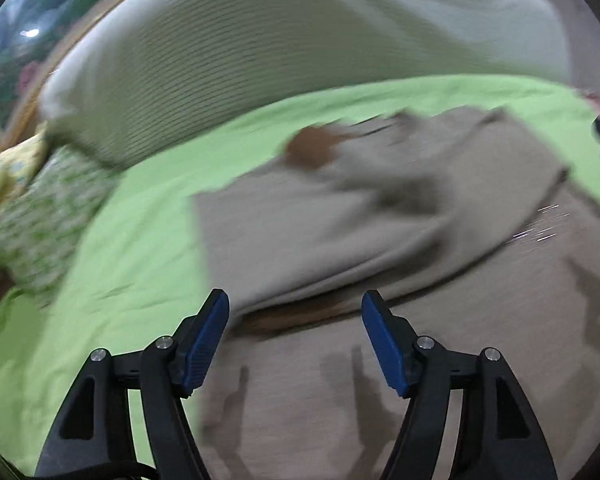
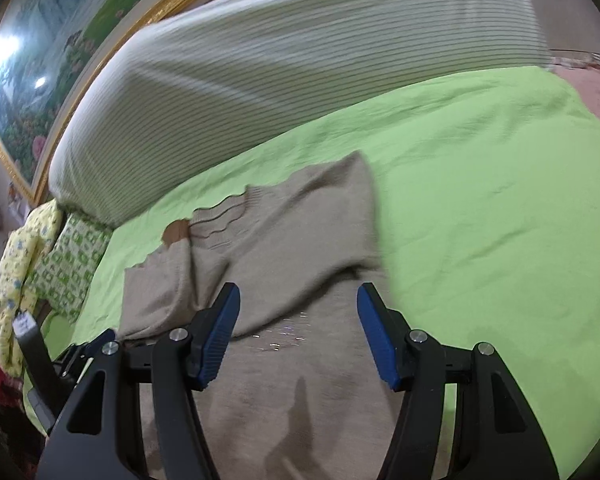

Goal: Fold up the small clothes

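**Beige knit half-folded on the bed, both grippers empty**

While the beige sweater (image 2: 284, 240) is lying spread on the green bedsheet (image 2: 480, 200), with one sleeve or side flap already laid across its body, neither tool has hold of anything. The left gripper (image 1: 296, 340) hangs over the near part of the knit with its blue fingers (image 1: 206, 344) spread apart and only cloth showing below the gap, nothing pinched. Same story for the right gripper (image 2: 298, 332): fingers wide, hovering above the fabric beside the folded-over edge.

Handling-wise this looks like a soft, floppy knit, light enough but stretchy, so I'd guess it sags and drags if you lift it from one point. Probably best to pinch it at the hem corners or along a ribbed edge, one tool per side, and carry both together so the fold lands straight. The sparkly patch (image 2: 284, 338) near the middle could snag, so I'd keep off that. A striped pillow (image 2: 260, 80) sits behind, well clear of the sweater.
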### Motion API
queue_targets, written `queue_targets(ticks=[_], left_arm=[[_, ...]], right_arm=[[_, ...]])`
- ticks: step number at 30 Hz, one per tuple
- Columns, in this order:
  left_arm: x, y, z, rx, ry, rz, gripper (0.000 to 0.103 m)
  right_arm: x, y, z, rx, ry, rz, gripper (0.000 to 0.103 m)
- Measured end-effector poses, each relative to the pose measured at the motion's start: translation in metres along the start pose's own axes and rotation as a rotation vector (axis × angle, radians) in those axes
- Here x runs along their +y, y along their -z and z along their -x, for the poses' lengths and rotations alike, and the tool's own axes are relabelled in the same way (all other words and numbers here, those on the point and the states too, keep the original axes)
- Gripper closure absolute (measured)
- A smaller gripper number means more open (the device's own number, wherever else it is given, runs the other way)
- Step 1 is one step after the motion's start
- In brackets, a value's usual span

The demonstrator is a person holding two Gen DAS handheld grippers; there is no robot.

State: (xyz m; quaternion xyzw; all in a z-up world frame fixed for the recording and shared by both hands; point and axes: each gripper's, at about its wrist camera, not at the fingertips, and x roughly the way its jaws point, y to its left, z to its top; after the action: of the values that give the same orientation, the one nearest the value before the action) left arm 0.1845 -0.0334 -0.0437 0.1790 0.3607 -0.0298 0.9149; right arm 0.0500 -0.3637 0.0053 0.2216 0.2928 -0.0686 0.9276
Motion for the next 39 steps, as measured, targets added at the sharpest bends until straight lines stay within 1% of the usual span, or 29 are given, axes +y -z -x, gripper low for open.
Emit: queue_targets(ticks=[3, 5, 6, 8, 9, 11, 12, 13, 14, 16, 17, 19, 21, 22, 23, 24, 26, 27, 28, 29, 30, 32, 34, 36, 37, 39], left_arm=[[0.03, 0.006, -0.021, 0.071, -0.021, 0.045, 0.034], [0.043, 0.007, -0.035, 0.109, -0.003, 0.06, 0.034], [0.045, 0.008, -0.041, 0.126, 0.008, 0.056, 0.034], [0.045, 0.012, -0.047, 0.132, 0.028, 0.057, 0.034], [0.047, 0.013, -0.051, 0.14, 0.031, 0.062, 0.032], [0.054, 0.011, -0.06, 0.15, 0.041, 0.09, 0.032], [0.06, 0.009, -0.068, 0.158, 0.05, 0.12, 0.032], [0.068, 0.009, -0.073, 0.171, 0.056, 0.161, 0.032], [0.08, 0.01, -0.079, 0.189, 0.064, 0.225, 0.032], [0.097, 0.012, -0.086, 0.206, 0.109, 0.327, 0.032], [0.104, 0.014, -0.091, 0.219, 0.13, 0.388, 0.032], [0.111, 0.017, -0.094, 0.218, 0.126, 0.47, 0.032], [0.113, 0.019, -0.091, 0.206, 0.086, 0.533, 0.032], [0.113, 0.02, -0.09, 0.205, 0.079, 0.558, 0.033], [0.115, 0.023, -0.088, 0.205, 0.067, 0.6, 0.034], [0.117, 0.025, -0.086, 0.204, 0.057, 0.637, 0.035], [0.117, 0.029, -0.08, 0.199, 0.046, 0.666, 0.037], [0.117, 0.03, -0.077, 0.199, 0.038, 0.667, 0.037], [0.115, 0.031, -0.075, 0.2, 0.033, 0.66, 0.037], [0.114, 0.032, -0.074, 0.199, 0.028, 0.655, 0.037], [0.112, 0.033, -0.072, 0.194, 0.024, 0.649, 0.036], [0.11, 0.033, -0.07, 0.187, 0.015, 0.638, 0.035], [0.104, 0.033, -0.069, 0.19, -0.001, 0.623, 0.035], [0.101, 0.035, -0.068, 0.189, -0.016, 0.621, 0.035], [0.103, 0.035, -0.07, 0.189, -0.014, 0.629, 0.035], [0.107, 0.037, -0.07, 0.184, -0.011, 0.652, 0.035]], right_arm=[[0.041, -0.009, -0.033, 0.039, -0.041, 0.078, 0.041], [0.075, -0.019, -0.062, 0.069, -0.076, 0.143, 0.04], [0.096, -0.025, -0.082, 0.106, -0.098, 0.187, 0.038], [0.129, -0.037, -0.121, 0.167, -0.125, 0.262, 0.036], [0.142, -0.04, -0.137, 0.191, -0.124, 0.293, 0.036], [0.167, -0.047, -0.177, 0.226, -0.068, 0.378, 0.036], [0.177, -0.051, -0.199, 0.237, -0.037, 0.422, 0.036], [0.183, -0.055, -0.217, 0.251, -0.012, 0.439, 0.036], [0.183, -0.057, -0.232, 0.276, -0.002, 0.434, 0.036], [0.181, -0.061, -0.26, 0.339, -0.037, 0.393, 0.036], [0.182, -0.061, -0.269, 0.355, -0.049, 0.389, 0.036], [0.184, -0.06, -0.281, 0.376, -0.052, 0.399, 0.038], [0.187, -0.058, -0.277, 0.349, -0.06, 0.428, 0.093], [0.188, -0.059, -0.267, 0.308, -0.067, 0.43, 0.094], [0.19, -0.064, -0.253, 0.259, -0.092, 0.42, 0.094], [0.188, -0.071, -0.234, 0.192, -0.133, 0.395, 0.094], [0.175, -0.085, -0.188, 0.055, -0.2, 0.315, 0.094], [0.159, -0.092, -0.159, -0.029, -0.239, 0.25, 0.094], [0.139, -0.095, -0.132, -0.101, -0.254, 0.188, 0.094], [0.118, -0.095, -0.112, -0.152, -0.23, 0.133, 0.094], [0.093, -0.093, -0.095, -0.185, -0.198, 0.078, 0.094], [0.05, -0.083, -0.079, -0.201, -0.152, -0.008, 0.094], [0.004, -0.062, -0.078, -0.145, -0.121, -0.092, 0.094], [-0.018, -0.04, -0.085, -0.075, -0.079, -0.114, 0.094], [-0.026, -0.029, -0.089, -0.042, -0.075, -0.117, 0.094], [-0.033, -0.015, -0.092, -0.012, -0.057, -0.12, 0.094]])
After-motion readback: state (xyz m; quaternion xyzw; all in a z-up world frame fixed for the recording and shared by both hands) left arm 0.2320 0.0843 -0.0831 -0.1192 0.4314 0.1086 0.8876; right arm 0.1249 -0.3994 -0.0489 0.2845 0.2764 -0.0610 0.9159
